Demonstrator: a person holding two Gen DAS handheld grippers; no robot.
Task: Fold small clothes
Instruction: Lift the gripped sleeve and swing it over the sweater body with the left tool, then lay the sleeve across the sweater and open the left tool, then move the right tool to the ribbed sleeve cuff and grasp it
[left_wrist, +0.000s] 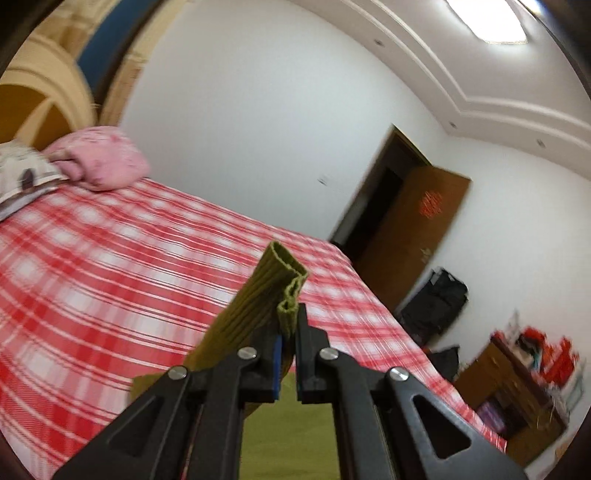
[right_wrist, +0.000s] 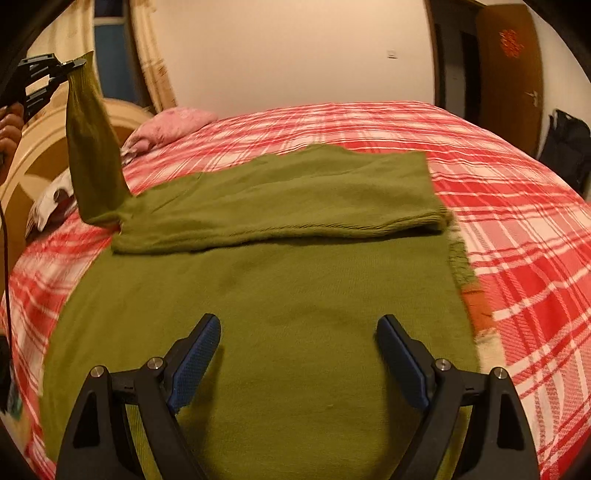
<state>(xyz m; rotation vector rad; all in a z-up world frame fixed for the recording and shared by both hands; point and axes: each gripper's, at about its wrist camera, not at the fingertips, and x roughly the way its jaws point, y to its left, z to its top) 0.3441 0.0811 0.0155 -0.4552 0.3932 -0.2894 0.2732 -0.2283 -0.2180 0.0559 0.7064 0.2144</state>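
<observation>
An olive-green knitted sweater (right_wrist: 266, 295) lies spread on the red-and-white checked bed (right_wrist: 517, 229), with one part folded over across its far half. My left gripper (left_wrist: 287, 325) is shut on the ribbed cuff of the sweater's sleeve (left_wrist: 258, 295), which sticks up past the fingertips. In the right wrist view that left gripper (right_wrist: 75, 63) is raised at the far left, and the sleeve (right_wrist: 92, 147) hangs stretched from it down to the sweater. My right gripper (right_wrist: 298, 332) hovers open low over the near part of the sweater, with nothing between its fingers.
A pink pillow (right_wrist: 173, 123) and a patterned pillow (right_wrist: 48, 206) lie at the head of the bed by a cream headboard (right_wrist: 40, 147). A brown door (left_wrist: 410, 236), a black bag (left_wrist: 436, 302) and a cluttered wooden cabinet (left_wrist: 517, 387) stand beyond the bed's right side.
</observation>
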